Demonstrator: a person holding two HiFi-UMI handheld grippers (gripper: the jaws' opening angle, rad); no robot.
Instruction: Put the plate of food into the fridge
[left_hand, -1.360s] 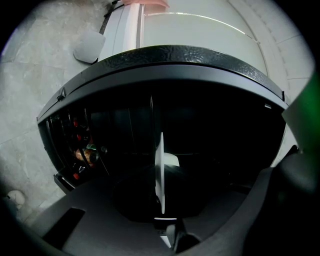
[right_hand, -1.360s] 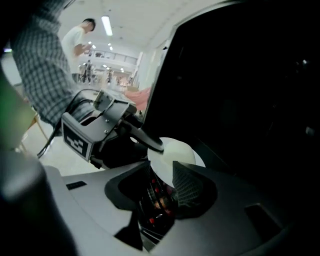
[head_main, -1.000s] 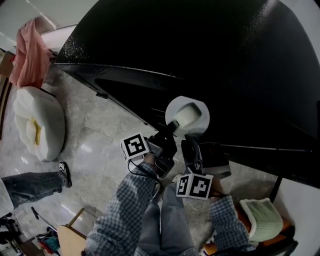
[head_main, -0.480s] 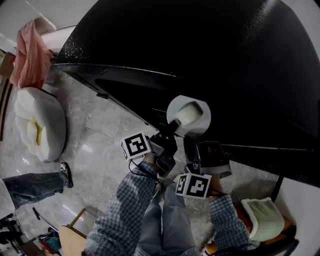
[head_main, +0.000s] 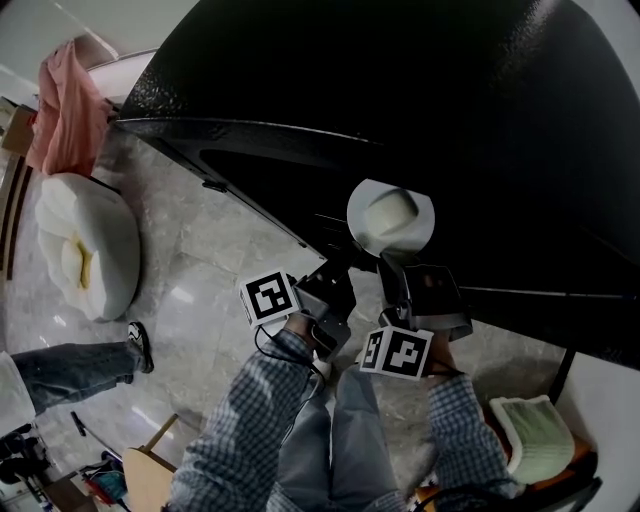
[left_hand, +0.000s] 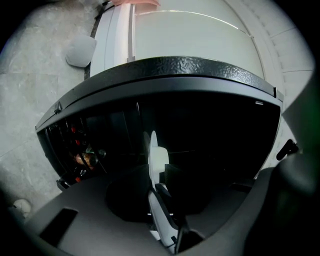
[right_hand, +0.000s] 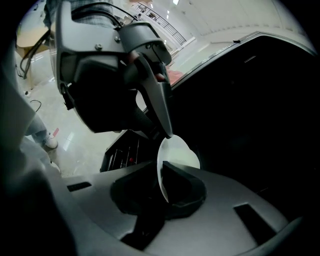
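A white plate (head_main: 358, 225) with a pale lump of food (head_main: 392, 212) hangs in front of the black fridge (head_main: 400, 90). My left gripper (head_main: 352, 252) is shut on the plate's near left rim. In the left gripper view the plate (left_hand: 152, 152) stands edge-on between the jaws. My right gripper (head_main: 385, 258) has just been closing and now grips the near rim beside the left one. The right gripper view shows the plate (right_hand: 175, 152) with its rim pinched between the jaws.
Shelves with small items (left_hand: 82, 157) show in the fridge's dark inside at the left. On the pale floor lie a white cushion (head_main: 85, 250) and a pink cloth (head_main: 70, 100). Another person's leg and shoe (head_main: 138, 345) are at the left. A green-cushioned seat (head_main: 540, 435) stands at the right.
The right gripper's jaws went from open below the plate to shut on its near rim. The plate and both grippers shifted slightly up and right, towards the fridge.
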